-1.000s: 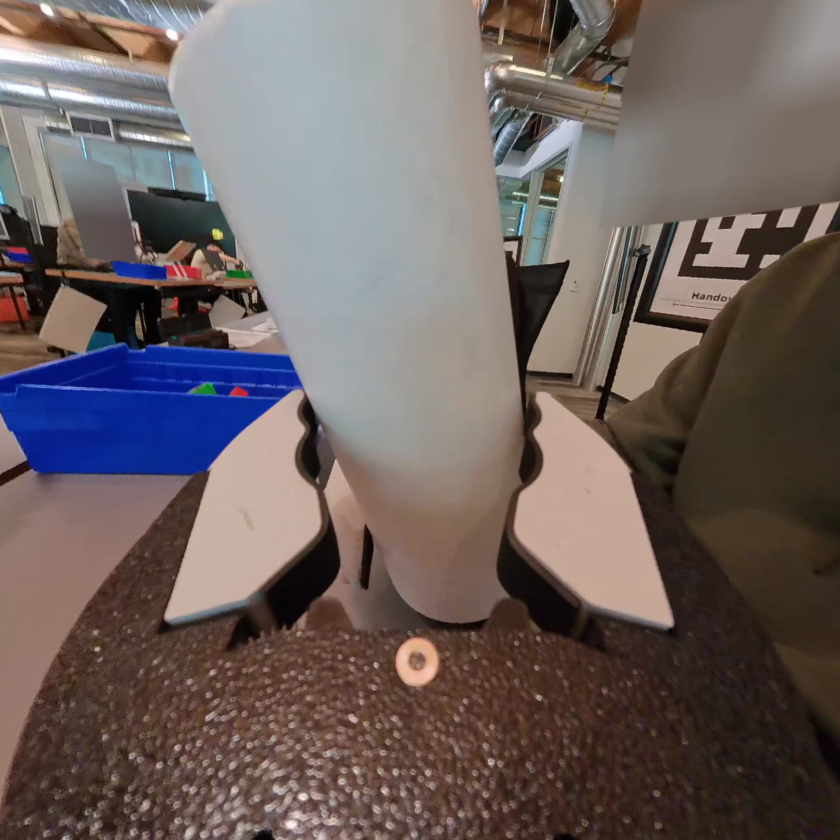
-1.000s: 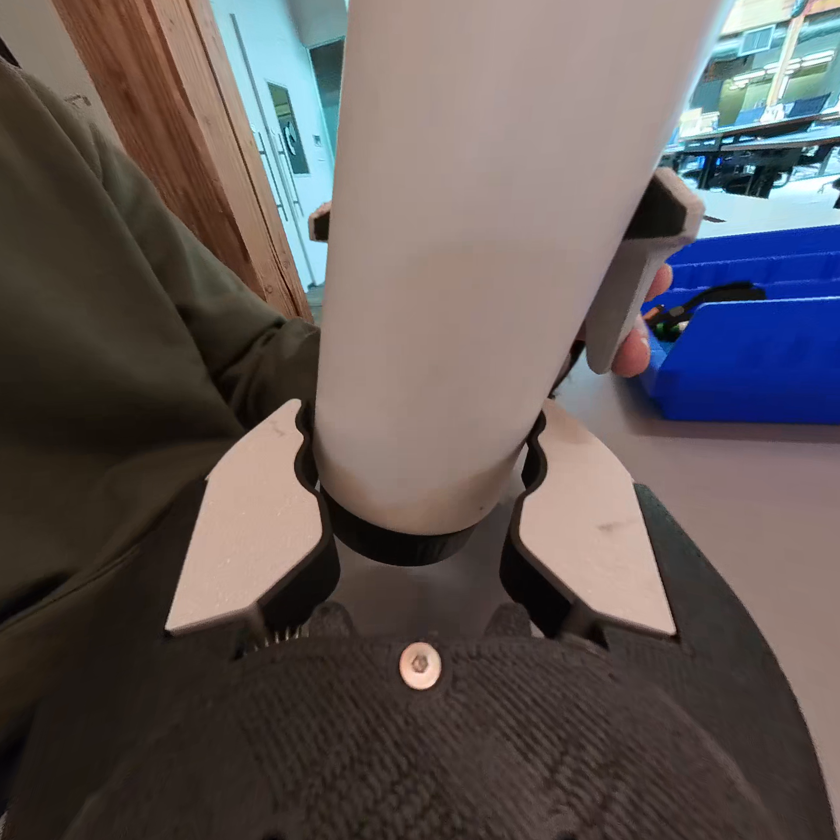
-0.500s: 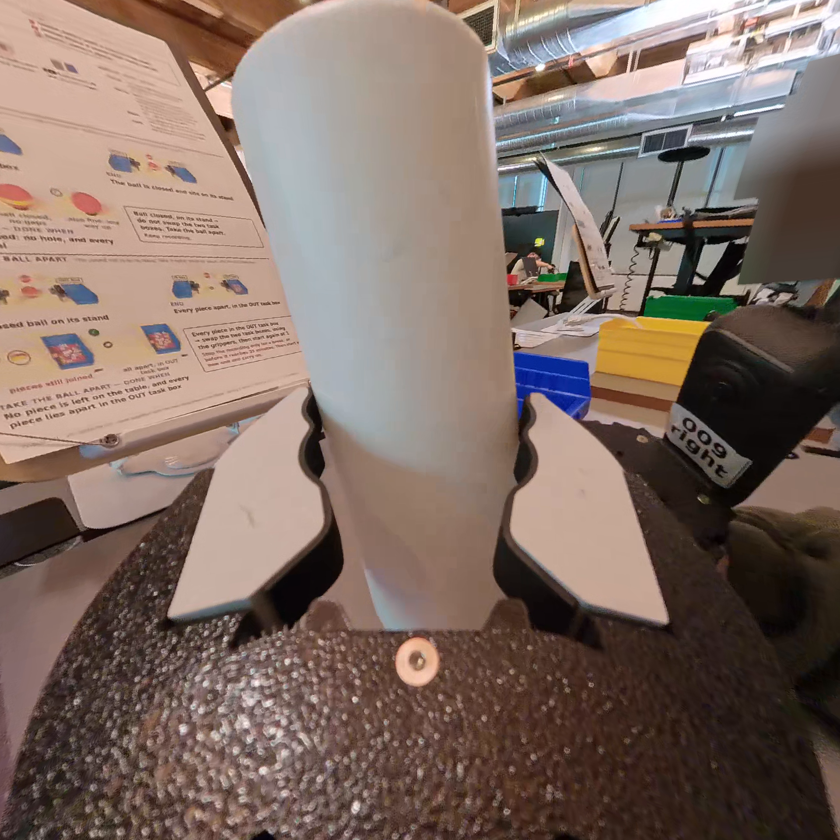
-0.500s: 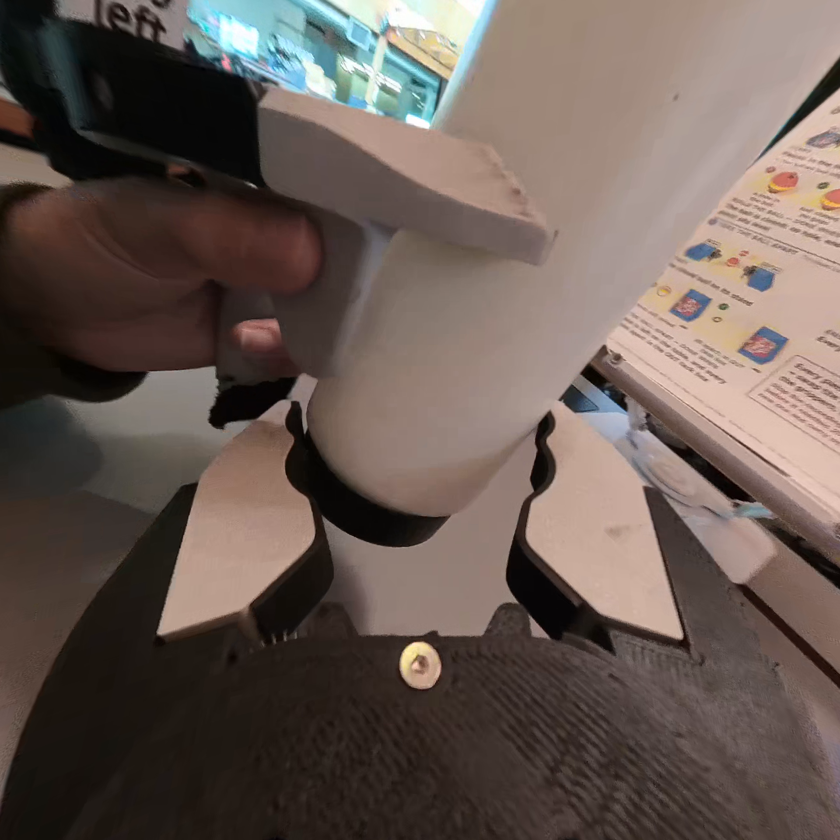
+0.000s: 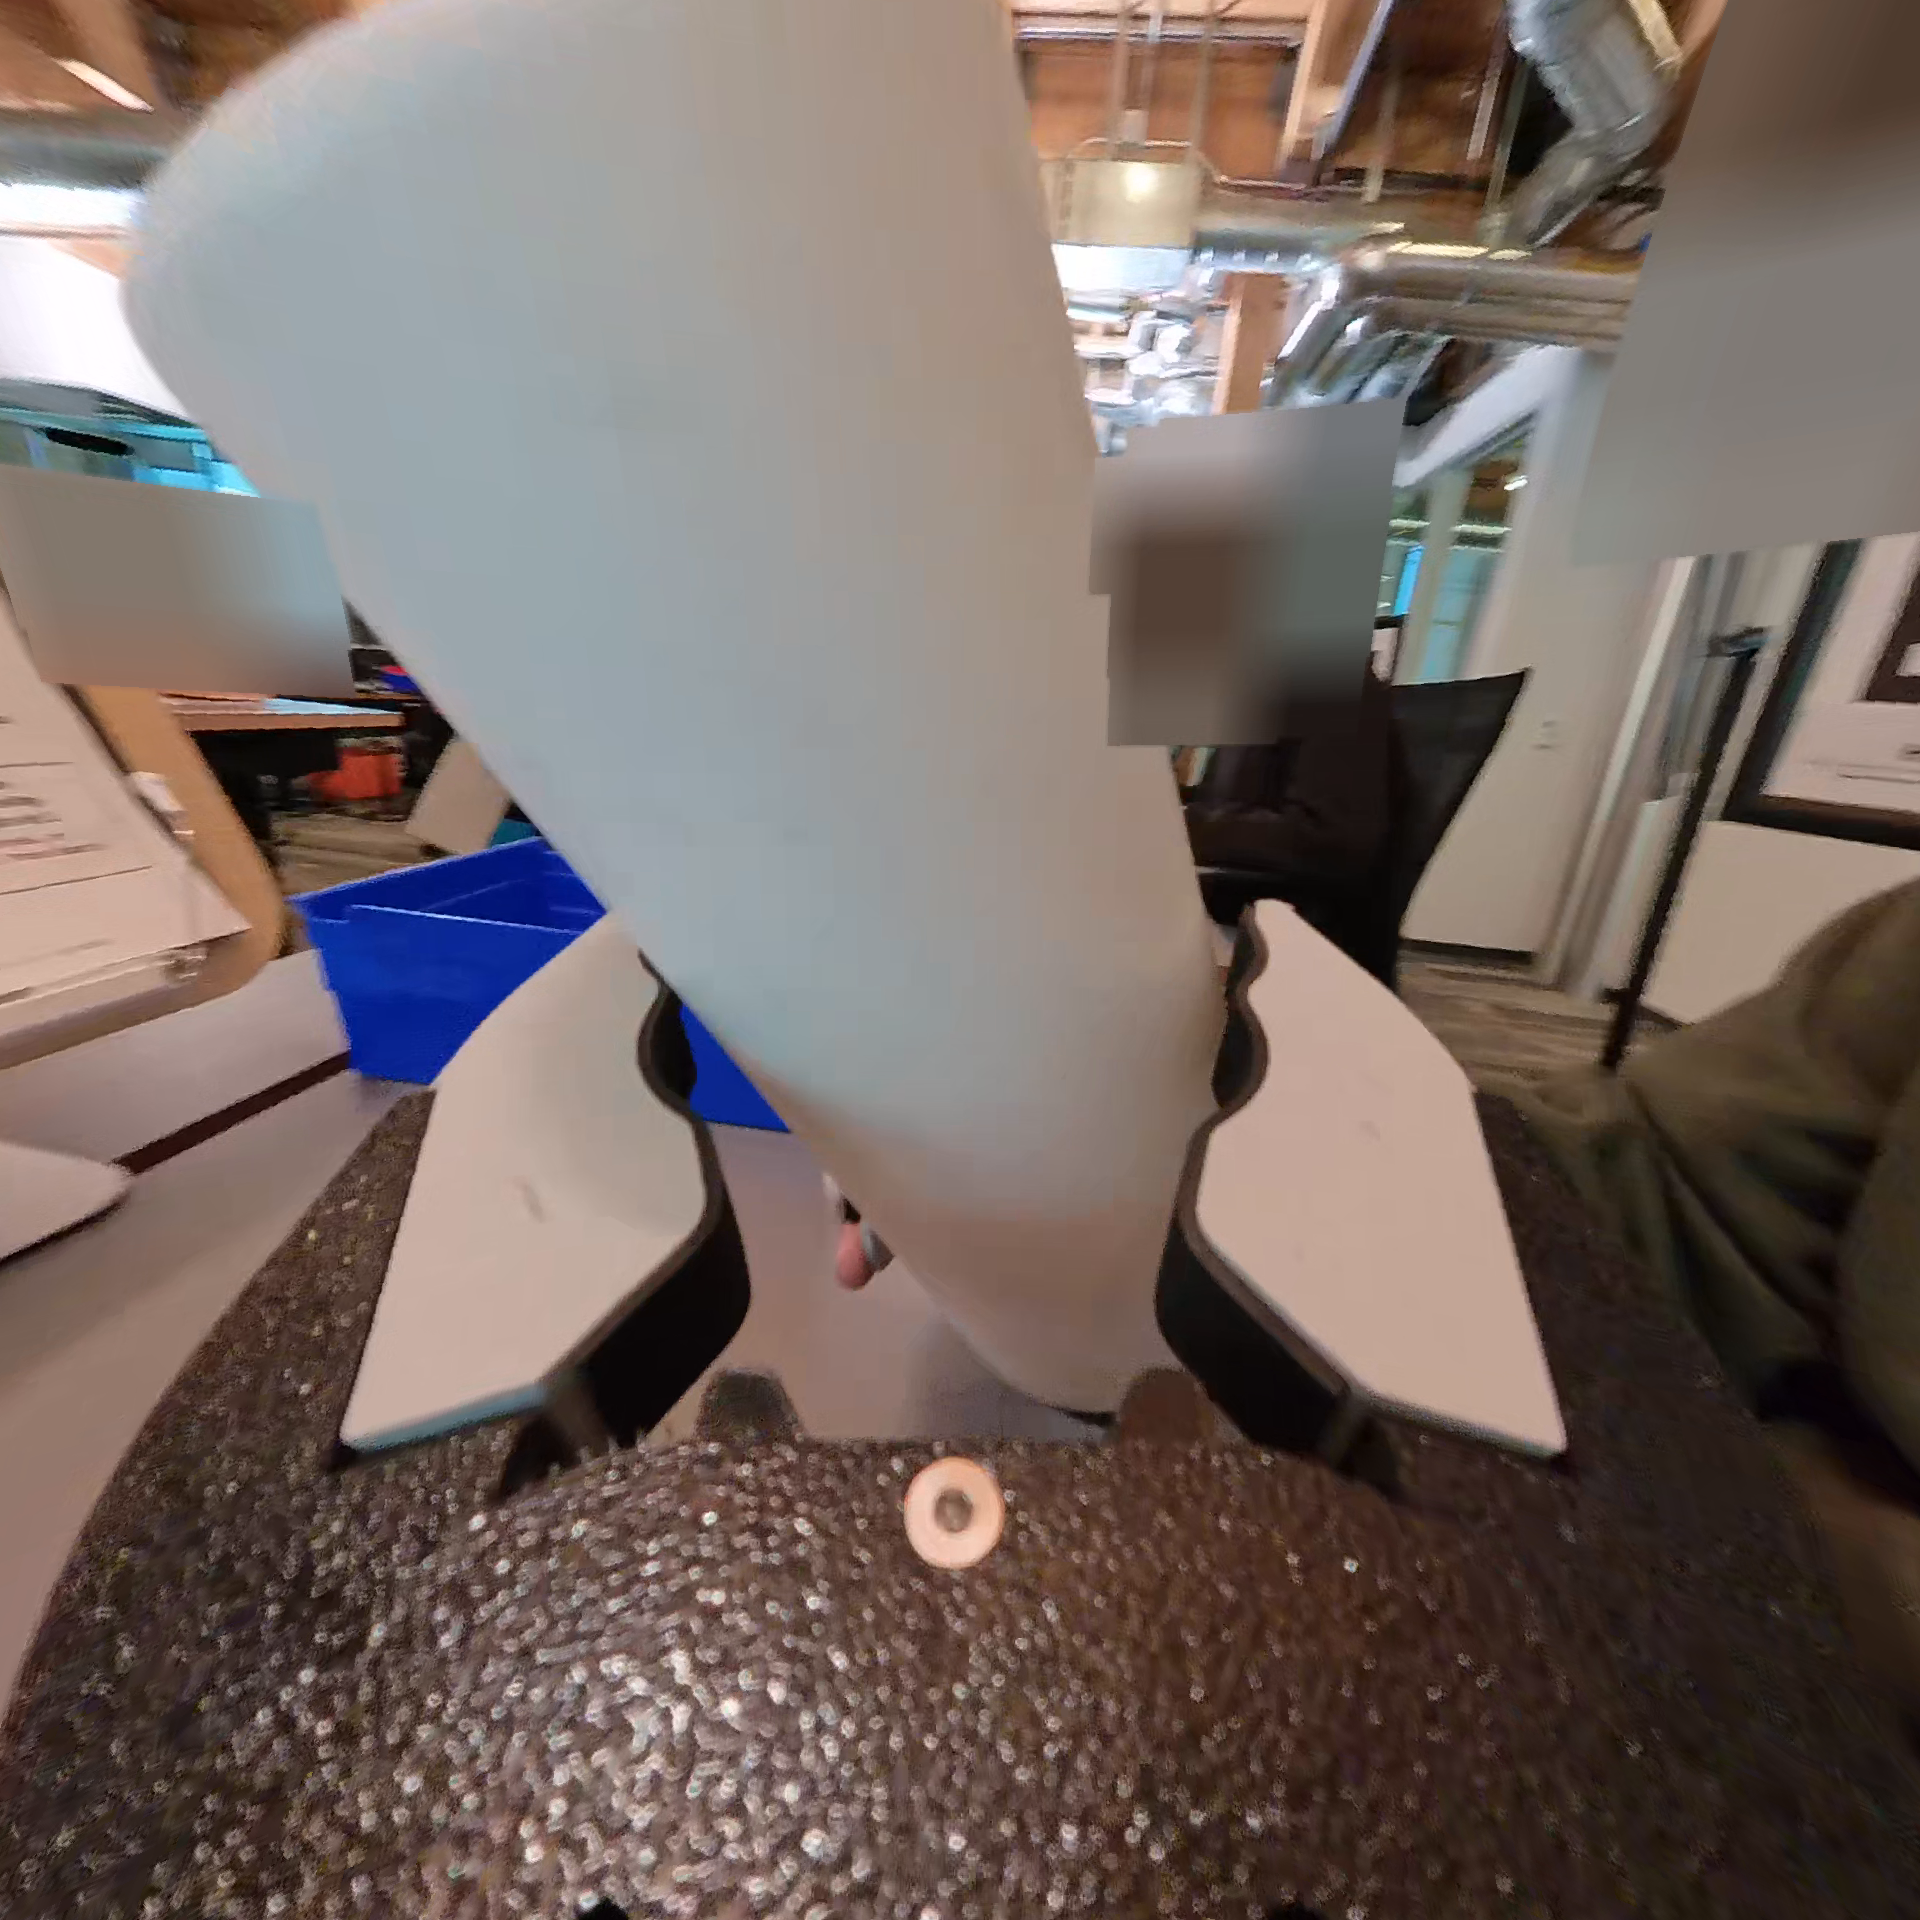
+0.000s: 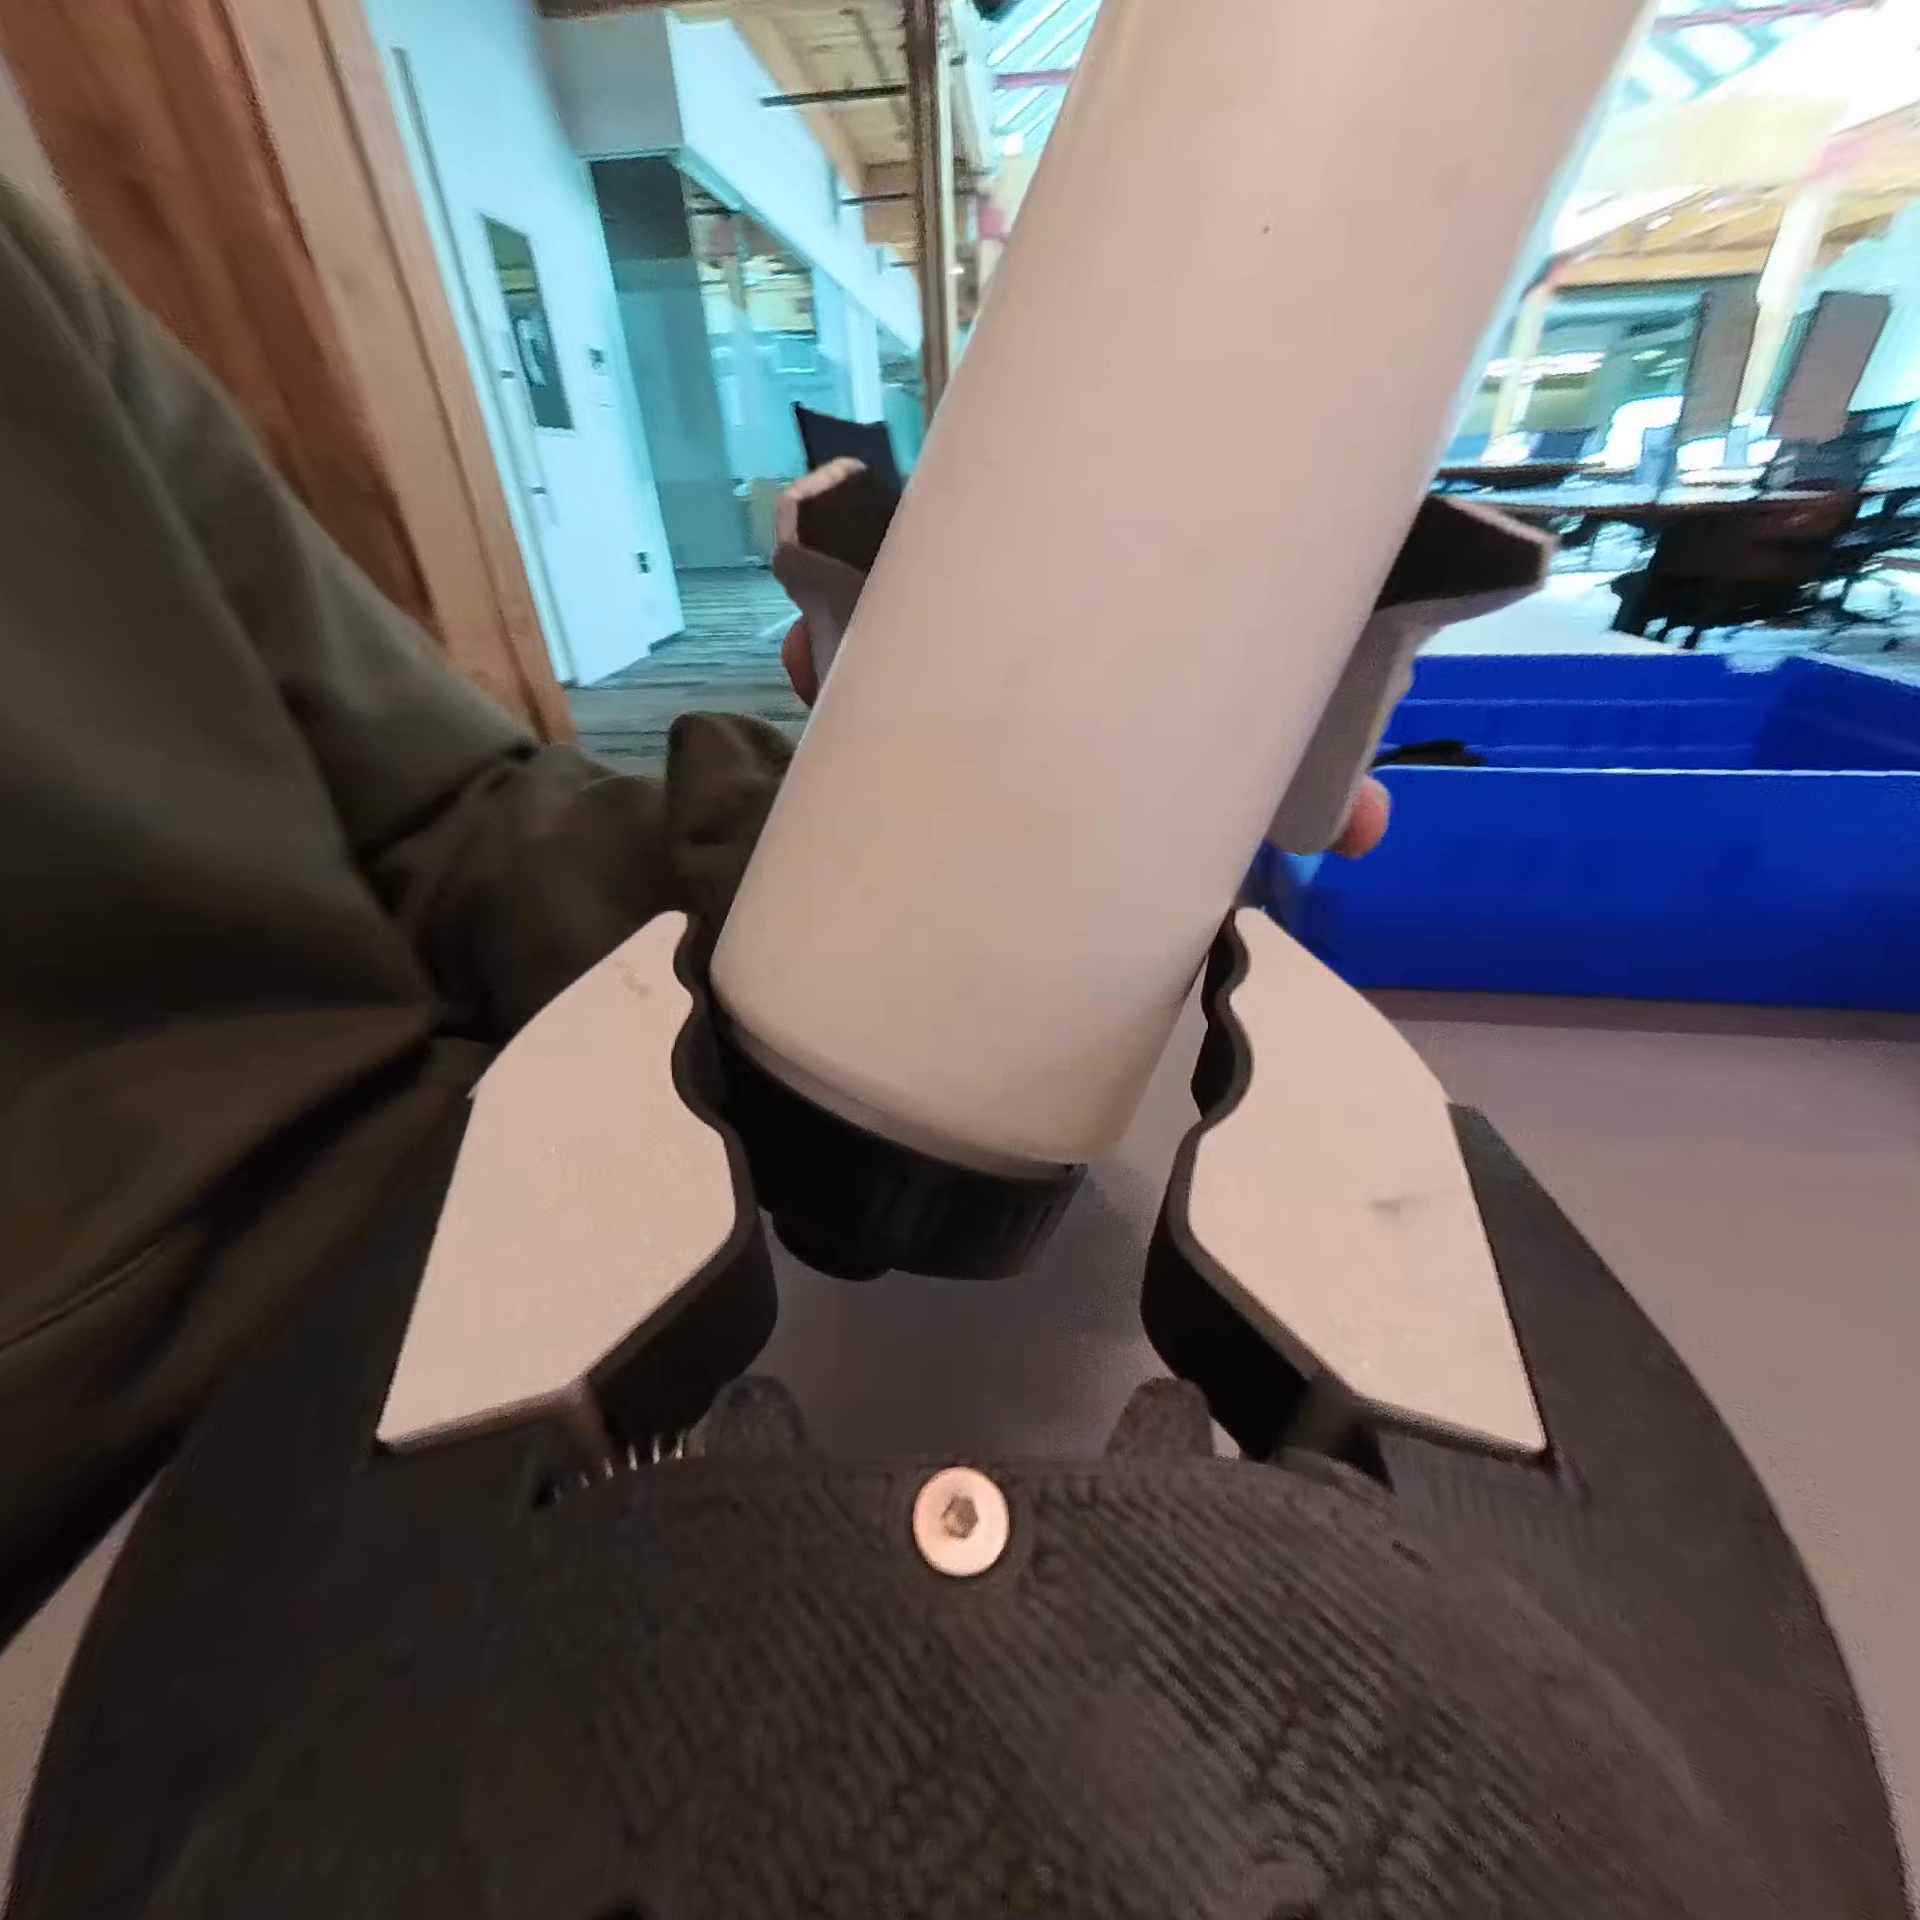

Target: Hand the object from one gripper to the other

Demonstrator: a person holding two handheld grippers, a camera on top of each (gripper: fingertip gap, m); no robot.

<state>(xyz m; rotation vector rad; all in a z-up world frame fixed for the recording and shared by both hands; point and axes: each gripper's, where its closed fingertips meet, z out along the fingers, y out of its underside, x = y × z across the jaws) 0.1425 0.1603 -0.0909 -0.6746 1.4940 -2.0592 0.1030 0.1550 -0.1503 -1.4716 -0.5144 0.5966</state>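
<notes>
A white bottle with a black cap is held in the air between both grippers. In the right wrist view my right gripper is shut on the bottle just above the cap, and the bottle leans to the right. My left gripper is open around the bottle's other end. The bottle rests against its right finger, and a gap shows beside its left finger. The left gripper also shows farther off in the right wrist view, with a finger on each side of the bottle.
A blue bin stands on the grey table and also shows in the left wrist view. A person's olive sleeve fills the left. A printed sheet on a board stands at the left edge. My hands' fingertips stand some 7 centimetres from each other.
My left gripper's jaws have spread apart and the bottle now leans loose between them. My right gripper's jaws, wider half a second ago, have shut on the bottle. Both views have swung.
</notes>
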